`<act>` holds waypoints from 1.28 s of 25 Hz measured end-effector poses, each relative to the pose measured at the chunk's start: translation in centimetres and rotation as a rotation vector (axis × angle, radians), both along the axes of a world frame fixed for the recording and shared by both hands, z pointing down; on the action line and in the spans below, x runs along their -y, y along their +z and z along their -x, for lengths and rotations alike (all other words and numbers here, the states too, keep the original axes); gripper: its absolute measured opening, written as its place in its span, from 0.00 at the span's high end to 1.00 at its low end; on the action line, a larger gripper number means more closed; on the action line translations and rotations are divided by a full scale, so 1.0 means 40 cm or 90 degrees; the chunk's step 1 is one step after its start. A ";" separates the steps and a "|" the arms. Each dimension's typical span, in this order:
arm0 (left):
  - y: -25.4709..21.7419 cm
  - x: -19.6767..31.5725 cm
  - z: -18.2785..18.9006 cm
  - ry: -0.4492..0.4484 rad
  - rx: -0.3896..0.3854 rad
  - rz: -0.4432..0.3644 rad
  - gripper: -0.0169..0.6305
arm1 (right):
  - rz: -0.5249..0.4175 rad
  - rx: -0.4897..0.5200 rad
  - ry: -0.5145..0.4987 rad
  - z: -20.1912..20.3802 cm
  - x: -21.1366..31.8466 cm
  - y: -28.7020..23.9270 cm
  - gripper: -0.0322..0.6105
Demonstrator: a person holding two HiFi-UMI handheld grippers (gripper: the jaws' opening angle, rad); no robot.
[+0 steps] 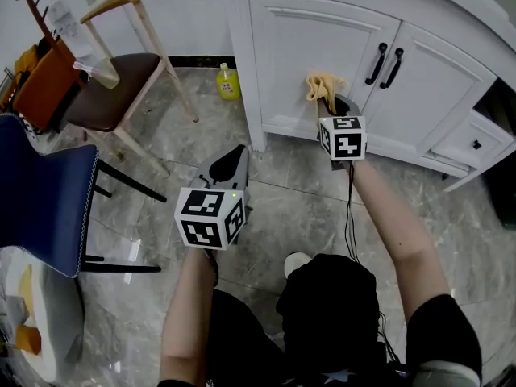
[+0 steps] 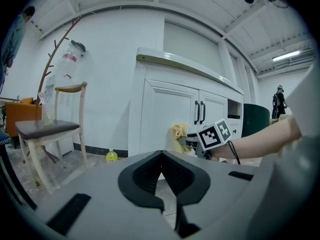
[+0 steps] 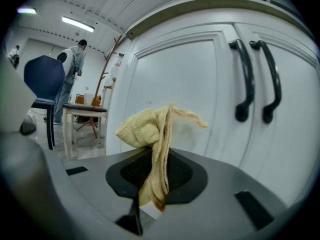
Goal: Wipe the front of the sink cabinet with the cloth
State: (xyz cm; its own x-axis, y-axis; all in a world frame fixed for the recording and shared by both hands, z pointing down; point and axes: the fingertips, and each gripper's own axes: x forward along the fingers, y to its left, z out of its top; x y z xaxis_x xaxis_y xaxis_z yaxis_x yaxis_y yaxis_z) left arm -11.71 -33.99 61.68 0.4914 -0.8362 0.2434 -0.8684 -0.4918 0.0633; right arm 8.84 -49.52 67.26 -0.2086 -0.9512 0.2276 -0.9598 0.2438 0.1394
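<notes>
The white sink cabinet (image 1: 310, 43) is filling the top of the head view, its 2 doors standing shut above the grey marble floor (image 1: 282, 208). A blue chair (image 1: 44, 200) is sitting at the left, with a wooden chair (image 1: 121, 71) standing behind it.

The right gripper (image 1: 326, 103) is reaching toward the lower part of the left door, its jaws clamping a yellow cloth (image 1: 320, 85). The bunched top of the cloth is sticking out right at the door panel; actual contact is not showing clearly. The left gripper (image 1: 234, 161) is hanging well back over the floor, its jaws pressing together on nothing.

A yellow bottle (image 1: 227, 81) is standing by the cabinet's left corner. 2 black handles (image 1: 385, 64) are hanging side by side where the doors meet.
</notes>
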 end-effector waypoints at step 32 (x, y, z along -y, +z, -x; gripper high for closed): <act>0.072 0.044 0.084 -0.045 0.010 0.024 0.95 | 0.023 0.013 -0.115 0.231 0.008 0.159 0.82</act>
